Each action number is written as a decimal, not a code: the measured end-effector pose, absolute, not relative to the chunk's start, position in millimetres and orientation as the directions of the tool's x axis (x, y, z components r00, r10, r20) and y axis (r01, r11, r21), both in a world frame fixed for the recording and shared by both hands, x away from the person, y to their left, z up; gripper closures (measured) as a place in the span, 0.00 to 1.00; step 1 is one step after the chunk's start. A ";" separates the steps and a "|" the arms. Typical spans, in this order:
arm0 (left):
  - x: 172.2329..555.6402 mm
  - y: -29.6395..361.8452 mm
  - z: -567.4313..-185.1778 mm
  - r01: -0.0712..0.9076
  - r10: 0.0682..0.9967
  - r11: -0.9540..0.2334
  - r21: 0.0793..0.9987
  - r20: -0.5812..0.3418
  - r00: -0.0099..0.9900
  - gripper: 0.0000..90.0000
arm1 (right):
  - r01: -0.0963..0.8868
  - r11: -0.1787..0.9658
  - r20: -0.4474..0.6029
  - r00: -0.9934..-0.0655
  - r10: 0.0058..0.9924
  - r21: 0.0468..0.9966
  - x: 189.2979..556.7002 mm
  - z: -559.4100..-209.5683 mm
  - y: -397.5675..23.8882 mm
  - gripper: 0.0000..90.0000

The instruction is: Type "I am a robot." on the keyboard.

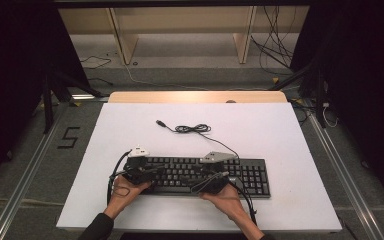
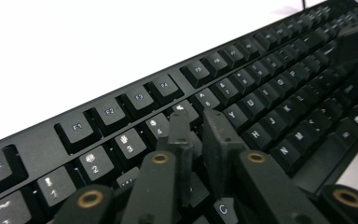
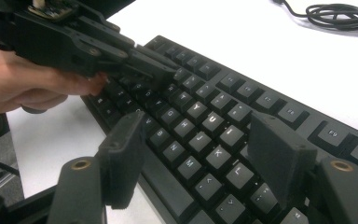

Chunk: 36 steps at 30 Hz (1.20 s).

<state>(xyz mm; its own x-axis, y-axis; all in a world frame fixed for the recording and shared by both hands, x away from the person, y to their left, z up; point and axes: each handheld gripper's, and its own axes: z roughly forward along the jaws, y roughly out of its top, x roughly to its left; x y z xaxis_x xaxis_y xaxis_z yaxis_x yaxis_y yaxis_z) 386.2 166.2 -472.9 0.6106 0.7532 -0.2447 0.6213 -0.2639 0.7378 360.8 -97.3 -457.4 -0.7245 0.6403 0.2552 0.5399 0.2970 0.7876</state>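
The left gripper, jaws a narrow gap apart and holding nothing, hovers low over the number row; the right gripper stands wide above the letters. The black keyboard, white legends, lies at lower centre of the table. Its cable coils above. Far keys blur.
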 end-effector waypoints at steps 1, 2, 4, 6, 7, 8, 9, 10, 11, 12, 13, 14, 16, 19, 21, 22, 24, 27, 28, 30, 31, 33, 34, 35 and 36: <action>385.4 166.9 -472.0 0.622 0.752 -0.258 0.739 -0.251 0.610 0.85 | 0.540 0.299 0.255 -0.725 0.640 0.787 361.0 -457.5 -97.1 0.42; 384.4 167.6 -471.4 0.620 0.750 -0.257 0.741 -0.252 0.612 0.84 | 0.540 0.300 0.254 -0.725 0.641 0.786 361.1 -457.7 -97.0 0.42; 382.2 168.9 -470.7 0.615 0.741 -0.253 0.747 -0.259 0.620 0.78 | 0.540 0.300 0.253 -0.724 0.642 0.786 361.5 -458.0 -97.1 0.42; 380.5 170.7 -469.2 0.616 0.737 -0.247 0.748 -0.267 0.621 0.71 | 0.543 0.299 0.254 -0.722 0.643 0.785 362.3 -458.0 -97.5 0.42; 379.8 171.9 -468.2 0.614 0.735 -0.240 0.752 -0.273 0.621 0.68 | 0.542 0.299 0.253 -0.721 0.645 0.786 362.8 -458.0 -97.7 0.42; 378.6 173.2 -466.8 0.615 0.733 -0.234 0.753 -0.279 0.621 0.65 | 0.544 0.297 0.255 -0.720 0.645 0.785 363.1 -458.0 -97.8 0.42; 377.9 174.5 -465.6 0.609 0.731 -0.232 0.758 -0.277 0.623 0.60 | 0.543 0.297 0.254 -0.720 0.645 0.785 363.5 -458.2 -98.0 0.42; 376.7 175.4 -464.4 0.608 0.731 -0.227 0.761 -0.279 0.622 0.57 | 0.545 0.299 0.254 -0.720 0.646 0.784 363.8 -458.3 -98.0 0.42; 375.5 176.7 -463.2 0.606 0.731 -0.225 0.763 -0.280 0.623 0.54 | 0.545 0.299 0.254 -0.719 0.647 0.783 364.1 -458.5 -98.0 0.42; 374.4 177.5 -462.2 0.605 0.730 -0.218 0.766 -0.283 0.622 0.51 | 0.545 0.299 0.254 -0.720 0.646 0.783 364.5 -458.7 -98.0 0.42; 373.2 178.1 -461.3 0.605 0.730 -0.209 0.769 -0.289 0.620 0.49 | 0.545 0.299 0.252 -0.719 0.647 0.783 365.0 -459.0 -98.1 0.42; 372.0 178.7 -460.6 0.602 0.728 -0.205 0.772 -0.292 0.621 0.46 | 0.544 0.300 0.251 -0.719 0.648 0.783 365.4 -459.2 -98.0 0.42; 369.4 180.0 -459.5 0.596 0.724 -0.201 0.777 -0.292 0.625 0.42 | 0.545 0.301 0.250 -0.718 0.650 0.783 366.2 -459.5 -98.0 0.43; 366.1 182.0 -458.9 0.590 0.720 -0.198 0.783 -0.292 0.629 0.39 | 0.549 0.300 0.251 -0.714 0.653 0.780 367.4 -460.1 -98.3 0.45; 364.1 183.8 -458.6 0.589 0.720 -0.193 0.785 -0.295 0.628 0.37 | 0.549 0.303 0.248 -0.713 0.656 0.779 368.4 -460.6 -98.5 0.47; 363.2 184.8 -458.6 0.589 0.720 -0.188 0.786 -0.298 0.627 0.36 | 0.550 0.302 0.249 -0.713 0.656 0.778 368.8 -460.9 -98.5 0.48; 361.7 187.1 -458.8 0.586 0.720 -0.182 0.790 -0.299 0.626 0.35 | 0.551 0.307 0.246 -0.713 0.657 0.776 369.2 -461.2 -98.6 0.53; 359.1 190.2 -459.0 0.588 0.722 -0.174 0.790 -0.304 0.622 0.33 | 0.556 0.311 0.241 -0.707 0.665 0.771 370.3 -462.0 -98.6 0.60; 358.3 191.2 -459.0 0.587 0.724 -0.174 0.790 -0.302 0.621 0.33 | 0.557 0.313 0.239 -0.705 0.667 0.770 370.9 -462.2 -98.9 0.63; 356.4 192.7 -458.6 0.586 0.724 -0.163 0.794 -0.308 0.618 0.32 | 0.563 0.311 0.240 -0.699 0.674 0.766 372.4 -462.7 -99.7 0.69; 355.5 193.7 -458.4 0.583 0.725 -0.163 0.796 -0.305 0.618 0.32 | 0.565 0.309 0.240 -0.695 0.677 0.765 373.2 -462.8 -100.2 0.72; 353.4 195.1 -457.8 0.578 0.723 -0.160 0.800 -0.303 0.620 0.31 | 0.570 0.304 0.241 -0.688 0.684 0.763 374.8 -463.2 -101.3 0.78; 352.4 195.9 -457.6 0.575 0.723 -0.160 0.803 -0.301 0.622 0.31 | 0.572 0.304 0.240 -0.685 0.688 0.762 375.6 -463.5 -101.7 0.81; 351.5 196.7 -457.4 0.572 0.722 -0.159 0.804 -0.301 0.623 0.31 | 0.575 0.303 0.239 -0.681 0.692 0.760 376.3 -463.8 -102.0 0.83; 350.6 197.3 -457.3 0.572 0.722 -0.158 0.805 -0.301 0.623 0.31 | 0.576 0.305 0.236 -0.679 0.695 0.758 377.1 -464.3 -102.4 0.86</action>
